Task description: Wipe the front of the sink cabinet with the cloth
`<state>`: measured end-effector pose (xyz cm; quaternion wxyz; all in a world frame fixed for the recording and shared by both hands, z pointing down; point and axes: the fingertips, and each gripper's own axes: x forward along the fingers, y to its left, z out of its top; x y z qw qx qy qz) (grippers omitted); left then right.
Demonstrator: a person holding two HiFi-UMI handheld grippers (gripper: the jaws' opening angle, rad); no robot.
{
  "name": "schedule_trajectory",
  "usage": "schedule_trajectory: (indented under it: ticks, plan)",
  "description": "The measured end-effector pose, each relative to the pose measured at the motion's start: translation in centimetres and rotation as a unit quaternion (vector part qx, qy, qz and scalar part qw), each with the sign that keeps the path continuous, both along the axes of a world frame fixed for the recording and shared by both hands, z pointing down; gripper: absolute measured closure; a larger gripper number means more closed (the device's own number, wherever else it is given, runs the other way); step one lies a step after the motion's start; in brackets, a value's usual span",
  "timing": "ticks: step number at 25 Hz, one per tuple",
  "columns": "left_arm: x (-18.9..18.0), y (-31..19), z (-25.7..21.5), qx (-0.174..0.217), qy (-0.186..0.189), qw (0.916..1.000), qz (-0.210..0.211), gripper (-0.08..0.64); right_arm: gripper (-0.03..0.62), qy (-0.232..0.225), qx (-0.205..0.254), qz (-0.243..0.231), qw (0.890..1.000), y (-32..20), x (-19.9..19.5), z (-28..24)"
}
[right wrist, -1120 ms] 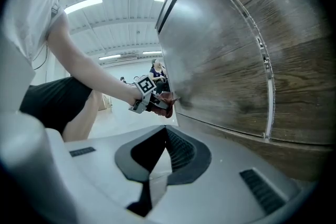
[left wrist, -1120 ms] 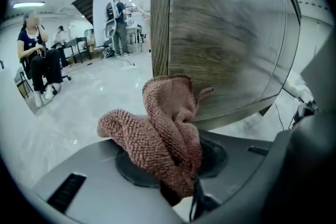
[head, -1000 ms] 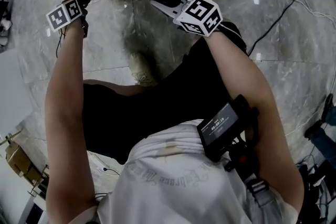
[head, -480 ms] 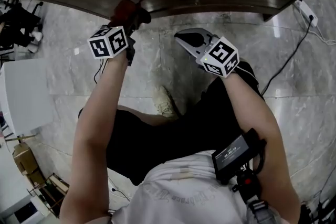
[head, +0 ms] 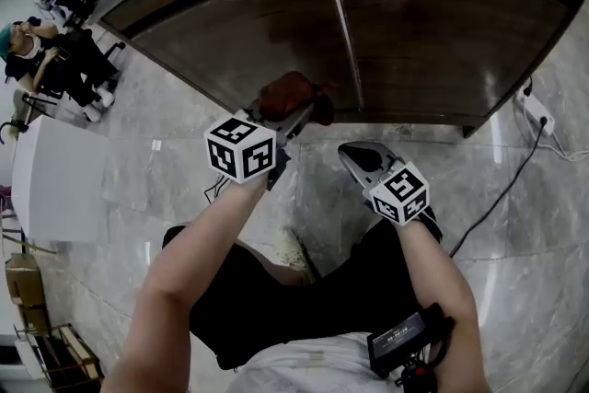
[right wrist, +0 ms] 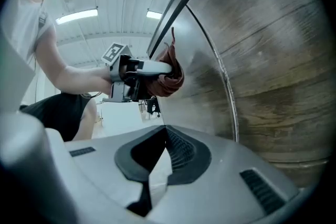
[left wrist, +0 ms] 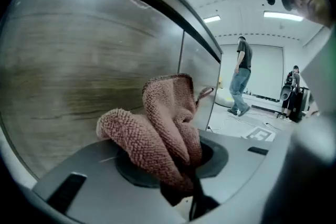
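Reaching forward from the body, two bare forearms each carry one gripper, so there are two grippers, each with its marker cube. The right forearm is held lower and closer in. The right gripper (head: 357, 159) hangs over the grey marble floor (head: 515, 225), short of the cabinet and touching nothing, with its tip turned toward the wood. In the right gripper view its jaws are closed, tips meeting, with nothing between them.

The left forearm (head: 198, 267) stretches farther and higher. The left gripper (head: 296, 113) is clamped on the one cloth (head: 283, 94), a reddish-brown terry rag. In the left gripper view the cloth (left wrist: 165, 128) rises out of the closed jaws in two bunched folds, pinched at its lower end.

From the right gripper view the cloth (right wrist: 169, 75) lies against the sink cabinet (head: 433, 32) — on the lower part of the left door, just beside the vertical seam (head: 345, 41) between the doors. The cabinet front has two dark wood-grain doors under a pale counter edge.

Farther off, a white power strip (head: 537, 110) with a black cable lies on the floor at the right of the cabinet. A white table (head: 51, 179) stands at the left. One seated person (head: 32, 37) shows at the far left of the head view. Two standing figures — one (left wrist: 241, 76) in jeans, one (left wrist: 292, 93) behind — show far down the room in the left gripper view.
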<state>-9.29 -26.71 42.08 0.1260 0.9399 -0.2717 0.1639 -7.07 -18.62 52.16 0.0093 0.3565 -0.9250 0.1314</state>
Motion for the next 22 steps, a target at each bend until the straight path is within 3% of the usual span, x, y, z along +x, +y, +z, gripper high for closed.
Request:
schedule_trajectory:
  ticks: [4, 7, 12, 19, 22]
  plan:
    - [2.9, 1.7, -3.6, 0.02, 0.003, 0.9994, 0.027, 0.446, 0.58, -0.018, 0.022, 0.016, 0.999, -0.4, 1.4, -2.4]
    - [5.0, 2.6, -6.8, 0.028, 0.02, 0.9979, 0.054, 0.446, 0.58, -0.026, 0.043, -0.002, 0.999, 0.7, 1.2, -3.1]
    - [7.8, 3.4, -11.8, 0.051, 0.081, 0.9912, 0.092, 0.448, 0.58, -0.035, 0.039, -0.025, 0.998, 3.3, 0.0, -1.8]
    - [9.3, 1.5, -16.1, 0.072, 0.079, 0.9915, 0.074, 0.447, 0.58, 0.018, 0.055, -0.028, 0.998, 3.5, 0.6, -1.9]
    - [9.3, 0.0, -17.2, 0.083, 0.075, 0.9918, 0.062, 0.448, 0.58, 0.015, 0.058, -0.024, 0.998, 3.0, 1.1, -2.5]
